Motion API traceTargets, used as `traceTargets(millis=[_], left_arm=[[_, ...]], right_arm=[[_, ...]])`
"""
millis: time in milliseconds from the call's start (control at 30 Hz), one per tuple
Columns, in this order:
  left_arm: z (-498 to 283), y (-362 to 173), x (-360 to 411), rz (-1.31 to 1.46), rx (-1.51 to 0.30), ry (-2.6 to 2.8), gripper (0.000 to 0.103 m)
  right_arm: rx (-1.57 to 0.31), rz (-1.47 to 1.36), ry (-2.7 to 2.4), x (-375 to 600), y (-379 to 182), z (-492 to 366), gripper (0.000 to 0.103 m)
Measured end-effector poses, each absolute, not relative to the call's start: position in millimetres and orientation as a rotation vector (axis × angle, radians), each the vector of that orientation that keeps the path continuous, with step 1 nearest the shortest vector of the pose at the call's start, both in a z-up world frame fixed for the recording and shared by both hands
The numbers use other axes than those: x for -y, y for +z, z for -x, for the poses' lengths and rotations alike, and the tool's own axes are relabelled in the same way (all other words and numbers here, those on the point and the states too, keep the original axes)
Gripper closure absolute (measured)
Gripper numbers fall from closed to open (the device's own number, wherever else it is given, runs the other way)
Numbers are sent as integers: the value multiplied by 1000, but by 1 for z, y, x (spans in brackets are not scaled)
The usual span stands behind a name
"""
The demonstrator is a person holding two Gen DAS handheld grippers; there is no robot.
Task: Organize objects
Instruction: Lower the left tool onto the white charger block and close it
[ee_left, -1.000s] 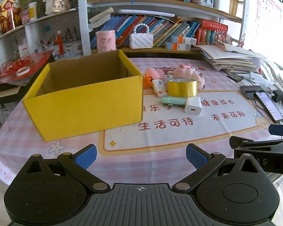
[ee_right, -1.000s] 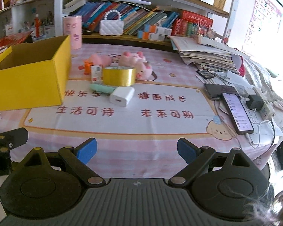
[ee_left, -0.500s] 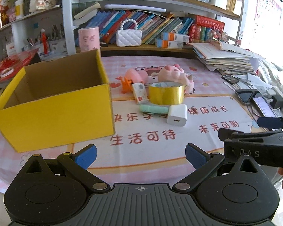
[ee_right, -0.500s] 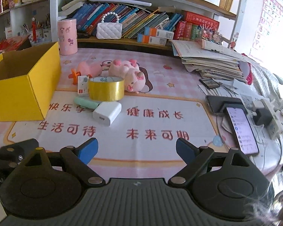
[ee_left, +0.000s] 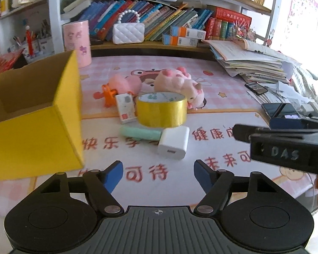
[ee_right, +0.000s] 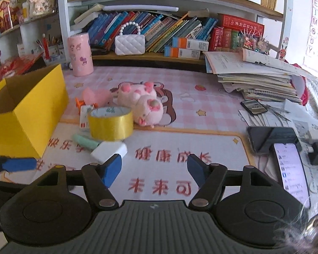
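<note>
An open, empty yellow box (ee_left: 31, 124) (ee_right: 29, 108) stands at the left of the table. Beside it lie a gold tape roll (ee_left: 161, 109) (ee_right: 110, 122), a white charger cube (ee_left: 173, 142) (ee_right: 108, 149), a mint green stick (ee_left: 141, 132) (ee_right: 84, 141), a small white carton (ee_left: 125, 108), a pink pig plush (ee_left: 178, 82) (ee_right: 141, 101) and a pink-and-orange toy (ee_left: 116, 86) (ee_right: 91, 97). My left gripper (ee_left: 158, 175) is open and empty, just short of the charger. My right gripper (ee_right: 154, 170) is open and empty, to the right of the charger.
Phones (ee_right: 290, 165) and a cable adapter lie at the right edge. A stack of papers (ee_right: 254, 78) sits at the back right. A pink cylinder (ee_right: 80, 54), a white handbag (ee_right: 129, 44) and bookshelves stand behind. The right gripper's body (ee_left: 286, 148) shows in the left wrist view.
Both grippers have moved forward over the table toward the cluster of objects. The jaws of both now stand somewhat narrower. Nothing on the table has moved.
</note>
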State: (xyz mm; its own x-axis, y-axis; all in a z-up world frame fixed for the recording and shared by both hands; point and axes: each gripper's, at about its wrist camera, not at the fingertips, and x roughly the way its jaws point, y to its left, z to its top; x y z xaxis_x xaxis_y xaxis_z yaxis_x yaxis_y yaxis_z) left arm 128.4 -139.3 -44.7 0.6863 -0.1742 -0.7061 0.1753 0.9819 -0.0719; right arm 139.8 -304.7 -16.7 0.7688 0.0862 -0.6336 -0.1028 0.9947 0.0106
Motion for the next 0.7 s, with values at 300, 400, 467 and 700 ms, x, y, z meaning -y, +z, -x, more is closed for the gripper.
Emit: traceTargets(millis=[300,400,467,700], left_arm=[[-174,-66,168,-24,-839,-209,40],[-188,-75,173,-18,-855,-210,43],[-197,-81,177,-19,-870,-211,49],[-215,-92,183,-41,-875,-206,52]], right_arm=[[-669,-3,125,324,-13,-167,35],[-672,-13,130,329,-12,-175,35],[-668,-12,133,333,-11,-180,35],[-661,-13,154,342,-11,-188,33]])
